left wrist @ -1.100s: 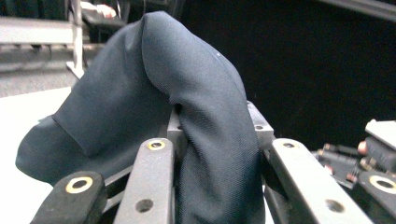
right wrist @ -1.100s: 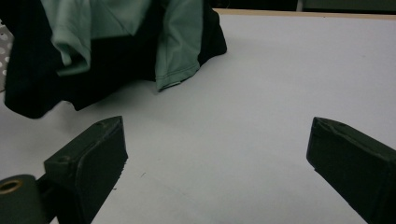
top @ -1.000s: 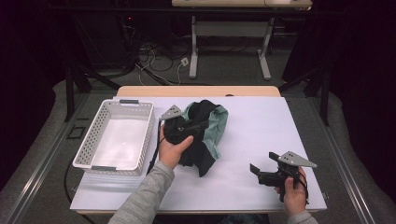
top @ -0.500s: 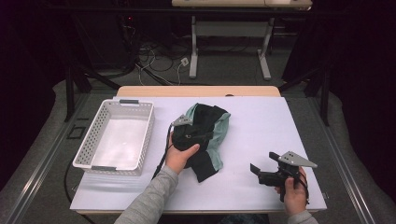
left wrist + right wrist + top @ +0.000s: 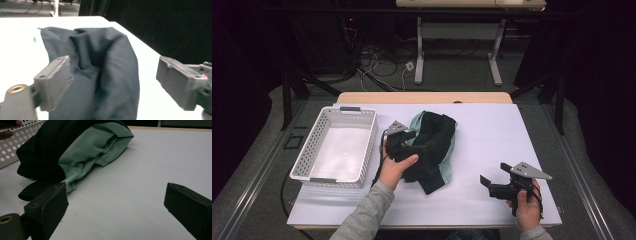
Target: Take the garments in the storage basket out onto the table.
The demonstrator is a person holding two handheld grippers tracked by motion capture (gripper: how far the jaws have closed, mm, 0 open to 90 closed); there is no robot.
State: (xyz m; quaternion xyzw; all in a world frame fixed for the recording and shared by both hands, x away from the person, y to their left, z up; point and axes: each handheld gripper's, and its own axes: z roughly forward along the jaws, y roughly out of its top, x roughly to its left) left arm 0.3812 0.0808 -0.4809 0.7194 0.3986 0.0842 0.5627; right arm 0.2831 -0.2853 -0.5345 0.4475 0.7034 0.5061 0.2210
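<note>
I work in what looks like a lab or recording studio: black curtains (image 5: 592, 60) hang around my white-topped table (image 5: 492, 150), tangled cables and a power plug (image 5: 384, 62) lie on the grey carpeted floor (image 5: 272, 130), and a metal-legged workbench (image 5: 459, 37) stands beyond.
</note>
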